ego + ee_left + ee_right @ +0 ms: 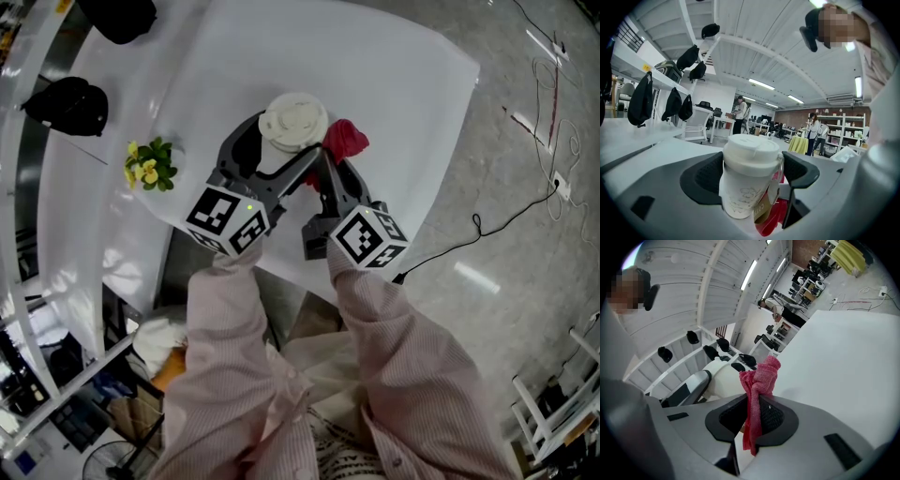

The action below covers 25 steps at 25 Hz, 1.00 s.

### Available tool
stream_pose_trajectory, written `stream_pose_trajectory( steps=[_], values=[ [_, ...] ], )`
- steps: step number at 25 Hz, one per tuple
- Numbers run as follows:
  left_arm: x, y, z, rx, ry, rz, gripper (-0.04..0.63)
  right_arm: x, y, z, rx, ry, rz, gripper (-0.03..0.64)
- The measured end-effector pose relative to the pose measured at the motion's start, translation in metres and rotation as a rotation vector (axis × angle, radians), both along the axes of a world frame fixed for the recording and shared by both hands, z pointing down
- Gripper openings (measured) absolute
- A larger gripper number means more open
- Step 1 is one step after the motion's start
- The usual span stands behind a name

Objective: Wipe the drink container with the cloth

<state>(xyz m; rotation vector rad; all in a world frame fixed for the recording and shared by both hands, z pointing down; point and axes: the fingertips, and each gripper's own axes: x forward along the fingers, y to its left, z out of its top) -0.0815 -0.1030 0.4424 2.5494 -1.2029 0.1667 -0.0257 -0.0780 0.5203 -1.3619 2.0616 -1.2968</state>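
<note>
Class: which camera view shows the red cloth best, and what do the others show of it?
The right gripper view: the cloth fills mid-frame, pinched in the right hand-held gripper. Head view shows a red bunch beside the cup; left gripper view, only a scrap behind it.

Both forearms, in pale pink striped sleeves, reach forward and converge over the bench. The left claw (279,150) has its jaws set on either side of a lidded paper coffee cup (743,187), pads against it. Just beside it, the right claw (752,416) is clamped on a red cloth (757,380), jaws nearly together.
</note>
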Motion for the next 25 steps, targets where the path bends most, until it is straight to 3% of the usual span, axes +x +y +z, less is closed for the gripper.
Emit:
stream_pose_trajectory(
  steps=[15,25],
  values=[
    [0.000,0.001,-0.001,0.009,0.015,-0.003,0.393,0.001,-0.006,0.026,-0.059,0.049,0.018,0.046],
    [0.000,0.001,0.000,0.010,0.022,-0.007,0.393,0.030,-0.015,-0.014,0.040,0.178,-0.065,0.046]
  ],
)
